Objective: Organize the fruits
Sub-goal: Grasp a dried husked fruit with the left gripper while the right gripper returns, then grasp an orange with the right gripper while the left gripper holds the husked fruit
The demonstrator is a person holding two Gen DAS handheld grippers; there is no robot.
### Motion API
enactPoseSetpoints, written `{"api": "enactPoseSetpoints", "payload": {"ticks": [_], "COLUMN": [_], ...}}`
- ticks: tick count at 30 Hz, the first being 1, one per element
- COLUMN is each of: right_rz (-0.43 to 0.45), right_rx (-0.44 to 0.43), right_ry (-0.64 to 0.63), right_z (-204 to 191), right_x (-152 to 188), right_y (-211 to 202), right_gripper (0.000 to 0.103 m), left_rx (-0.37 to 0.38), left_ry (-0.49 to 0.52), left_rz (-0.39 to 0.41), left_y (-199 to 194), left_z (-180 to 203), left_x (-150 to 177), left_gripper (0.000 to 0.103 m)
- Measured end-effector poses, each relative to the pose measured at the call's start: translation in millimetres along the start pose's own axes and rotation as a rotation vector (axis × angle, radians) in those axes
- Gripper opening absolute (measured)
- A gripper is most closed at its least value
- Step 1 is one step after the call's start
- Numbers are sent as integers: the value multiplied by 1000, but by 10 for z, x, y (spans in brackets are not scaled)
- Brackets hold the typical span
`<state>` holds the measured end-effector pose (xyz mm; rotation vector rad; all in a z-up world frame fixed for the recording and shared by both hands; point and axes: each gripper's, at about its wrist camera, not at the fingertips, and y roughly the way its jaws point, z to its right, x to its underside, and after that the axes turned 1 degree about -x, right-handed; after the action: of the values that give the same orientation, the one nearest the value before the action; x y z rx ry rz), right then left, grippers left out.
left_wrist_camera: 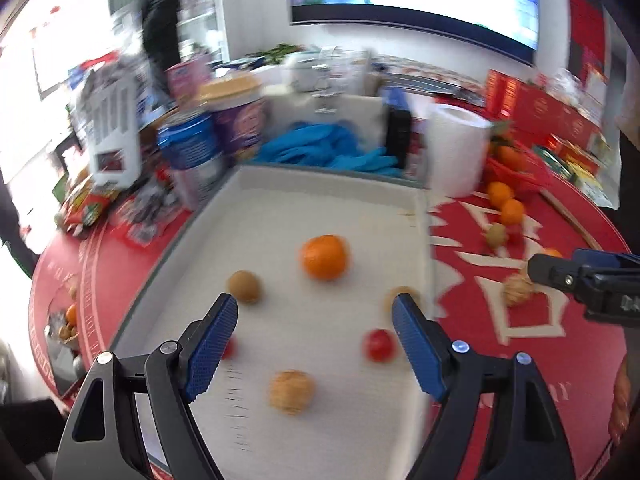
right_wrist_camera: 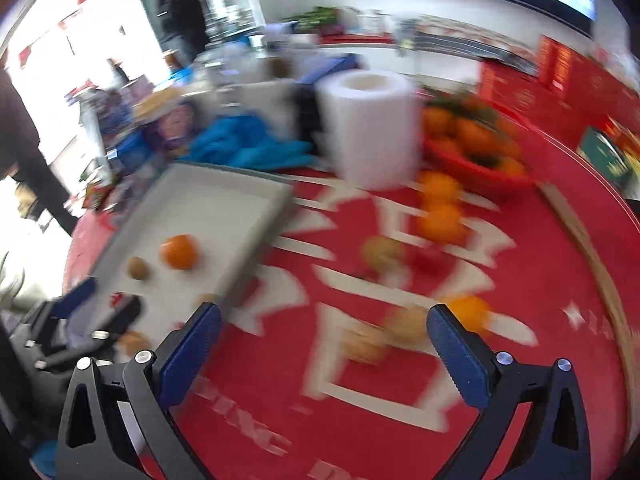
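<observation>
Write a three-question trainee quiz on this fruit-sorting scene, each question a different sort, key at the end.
1. True or false: the left claw is shut on the orange.
2. Multiple choice: the paper roll stands A) on the tray, B) on the red tablecloth, C) in the red basket.
3. Fill in: the walnut ahead of the right claw lies on the ____.

Key: 1 false; 2 B; 3 tablecloth.
</observation>
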<state>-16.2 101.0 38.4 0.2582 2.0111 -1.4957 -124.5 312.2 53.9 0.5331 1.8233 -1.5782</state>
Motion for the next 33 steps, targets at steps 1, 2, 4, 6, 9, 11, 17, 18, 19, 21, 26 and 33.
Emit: {"api": "enactPoseSetpoints", "payload": {"ticks": [1,2,4,6,9,11,17,18,19,21,26,33], "right_rz": [3,-1,-25,-45,-77,-63,-28,-23,-19,-15,-6,-6], "right_rx": [26,48,91,131,175,205,206,204,203,199,191,184], "right_ry": [29,50,77,91,87,54,-6,-8,-11,-16,-29,-40], "right_z": [168,304,536,716,902,948,910,941,937,941,952,955], "right_x": [59,112,216,325,487,571,669,698,699,710,709,648], "right_y": [-31,-51,-55,-55,-34,-75,-143,-164,-176,-145,-122,-54], "right_gripper": [103,103,103,103,103,103,103,103,103,103,103,103], "left_rx": [13,33,70,112,135,136,114,110,106,105,105,150], "left_ry": [21,49,91,133,183,203,221,222,224,227,213,209], "left_rz": [3,4,0,-14,-39,-60,-110,-117,-123,-128,-122,-128], "left_y": [-16,-39,-64,-58,19,114,401,435,475,520,615,560], "left_z": [81,201,405,631,960,1132,1432,1451,1471,1496,1559,1568], "left_x": [-2,-3,10,27,49,45,6,7,5,4,-57,-50], "left_gripper": [82,83,83,83,82,82,82,82,82,82,79,27]}}
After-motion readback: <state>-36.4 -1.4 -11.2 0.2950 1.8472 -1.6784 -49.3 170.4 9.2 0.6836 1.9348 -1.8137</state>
